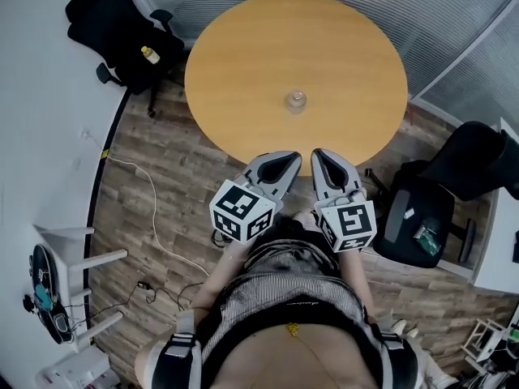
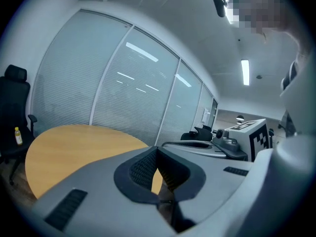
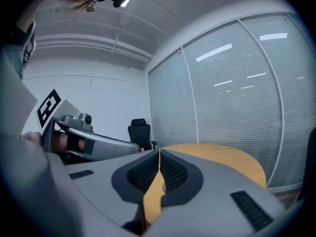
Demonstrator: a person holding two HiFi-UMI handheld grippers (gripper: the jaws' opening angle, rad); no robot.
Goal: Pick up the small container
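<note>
A small clear container (image 1: 296,100) stands upright near the middle of the round wooden table (image 1: 243,47). Both grippers hover side by side at the table's near edge, well short of the container. My left gripper (image 1: 289,161) is shut with nothing between its jaws; its tips (image 2: 157,149) meet in the left gripper view. My right gripper (image 1: 318,156) is likewise shut and empty, its tips (image 3: 159,153) touching in the right gripper view. Neither gripper view shows the container.
A black office chair (image 1: 122,31) with a yellow bottle (image 1: 150,54) on it stands to the table's left. Another black chair (image 1: 430,209) is at the right. White desks run along both sides, and glass walls with blinds lie beyond the table.
</note>
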